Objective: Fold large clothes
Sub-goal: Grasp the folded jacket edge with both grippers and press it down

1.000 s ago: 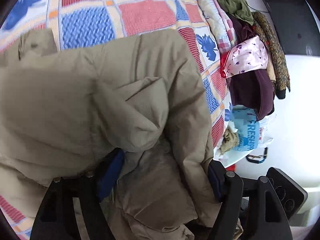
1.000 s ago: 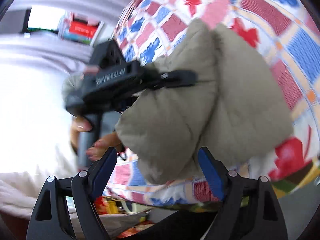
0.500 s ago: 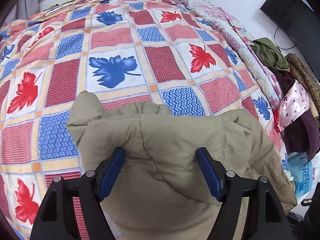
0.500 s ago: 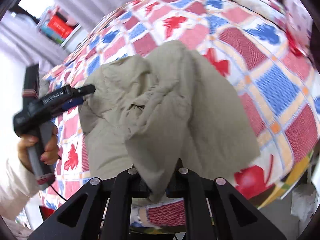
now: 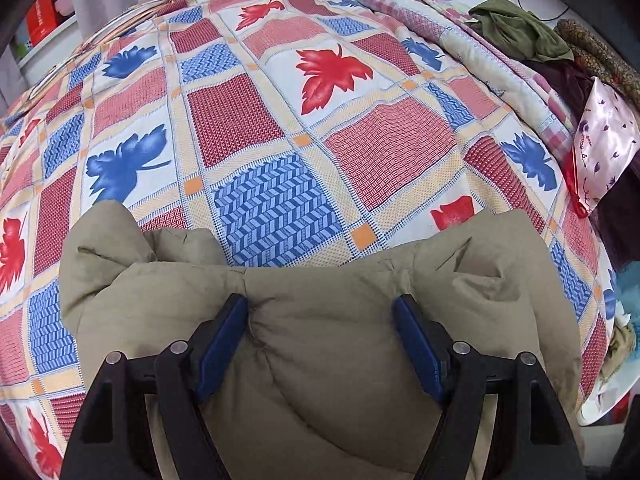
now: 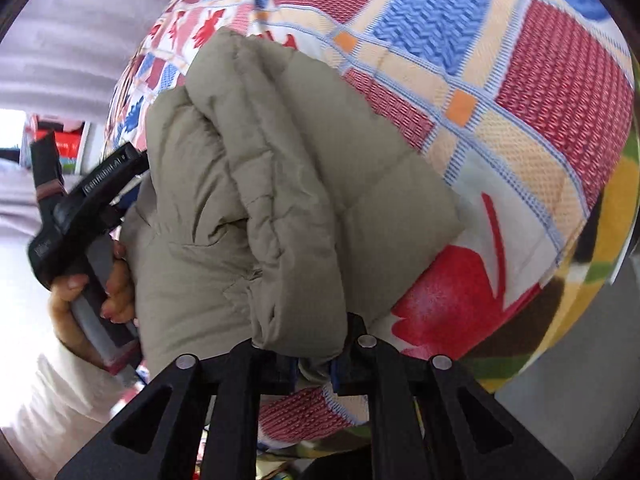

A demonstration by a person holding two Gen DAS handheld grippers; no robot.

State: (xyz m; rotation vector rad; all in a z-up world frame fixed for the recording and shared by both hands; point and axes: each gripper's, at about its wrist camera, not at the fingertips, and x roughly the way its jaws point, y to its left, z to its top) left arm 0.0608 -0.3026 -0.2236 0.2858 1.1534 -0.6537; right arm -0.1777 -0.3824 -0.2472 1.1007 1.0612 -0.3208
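Your right gripper [image 6: 312,372] is clamped on a bunched fold of the khaki puffer jacket [image 6: 280,184]; the jacket lies on the bed's patchwork quilt [image 5: 280,120]. Your left gripper [image 5: 320,344] is spread wide, its fingers [image 5: 218,344] straddling the jacket without pinching it.

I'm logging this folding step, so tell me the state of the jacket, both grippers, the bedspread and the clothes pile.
Jacket: bunched and partly folded on the bed.
Left gripper: open, fingers astride a puffy fold.
Right gripper: shut on the jacket's edge.
Bedspread: spread flat under the jacket.
Clothes pile: heaped unfolded at the bed's far edge.
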